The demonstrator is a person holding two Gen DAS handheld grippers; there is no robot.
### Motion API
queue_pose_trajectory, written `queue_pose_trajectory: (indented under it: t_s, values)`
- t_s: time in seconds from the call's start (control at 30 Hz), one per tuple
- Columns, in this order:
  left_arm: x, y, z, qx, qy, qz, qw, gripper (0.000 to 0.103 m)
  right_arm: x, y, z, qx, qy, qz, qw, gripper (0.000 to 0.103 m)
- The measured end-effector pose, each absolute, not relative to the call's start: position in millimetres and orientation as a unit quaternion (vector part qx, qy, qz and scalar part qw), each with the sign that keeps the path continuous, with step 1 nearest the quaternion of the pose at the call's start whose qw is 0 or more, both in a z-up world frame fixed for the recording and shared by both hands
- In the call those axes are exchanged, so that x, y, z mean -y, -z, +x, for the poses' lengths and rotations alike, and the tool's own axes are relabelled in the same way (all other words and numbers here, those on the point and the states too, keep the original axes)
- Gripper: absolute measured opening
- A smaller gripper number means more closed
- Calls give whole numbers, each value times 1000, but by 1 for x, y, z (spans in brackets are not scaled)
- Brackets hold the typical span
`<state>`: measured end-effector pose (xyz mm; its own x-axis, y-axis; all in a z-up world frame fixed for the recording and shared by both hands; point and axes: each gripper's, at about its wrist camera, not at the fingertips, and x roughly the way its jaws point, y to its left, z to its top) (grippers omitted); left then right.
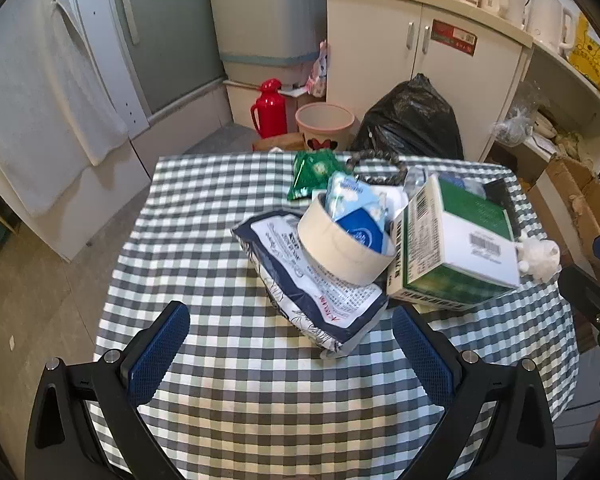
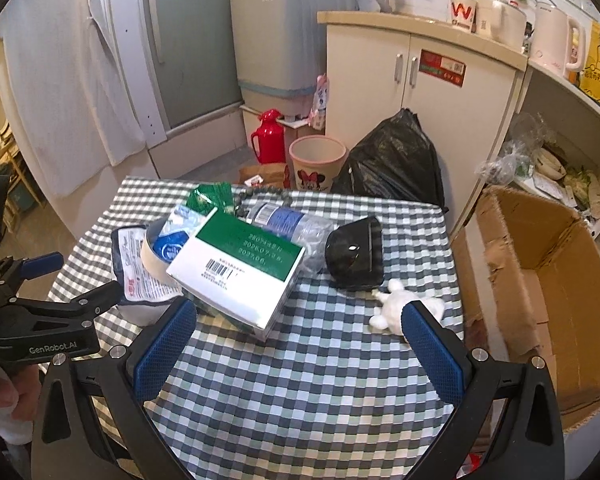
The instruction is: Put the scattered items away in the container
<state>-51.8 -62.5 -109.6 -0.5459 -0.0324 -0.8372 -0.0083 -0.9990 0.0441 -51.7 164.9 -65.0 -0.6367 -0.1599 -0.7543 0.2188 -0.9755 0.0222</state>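
**Nothing boxed yet: the whole pile sits on the table**

The container is, by my reading, the open cardboard box [image 2: 548, 280] standing on the floor just beside the right edge of the table [image 2: 320, 380]. What shows of its inside is bare cardboard, so I judge the tidying not yet begun, or barely so; its near corner is hidden.

All the scattered things lie on the checked tablecloth, most heaped together. Counted:

- one green-and-white carton [image 2: 236, 268], tilted, leaning on the heap
- one roll of tape [image 1: 346, 246], resting on the flat packet
- one blue-and-white flat packet [image 1: 316, 284] under the roll
- one small blue tissue pack [image 1: 350, 196] poking out of the roll, with a second blue item beside it that I cannot identify
- one green sachet [image 1: 314, 170] at the far side
- one bead bracelet [image 1: 376, 158] near the sachet
- one clear plastic bottle [image 2: 288, 220], lying down behind the carton
- one black computer mouse [image 2: 354, 256], apart from the heap
- one small white plush toy [image 2: 396, 308], just beside the mouse

That makes ten or so pieces left to move.

The left gripper [image 1: 292, 352] hovers above the cloth, jaws spread wide and empty, facing the packet. The right gripper [image 2: 300, 348] is likewise spread and empty, its right pad just in front of the plush toy.
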Motion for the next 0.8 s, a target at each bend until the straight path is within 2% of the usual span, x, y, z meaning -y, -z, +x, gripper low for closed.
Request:
queue_pose_trajectory:
  t_s: [0.8]
  values:
    - [73,157,-81,1,857,516,3,103,-148,95,-75,-31,888,438,133,103]
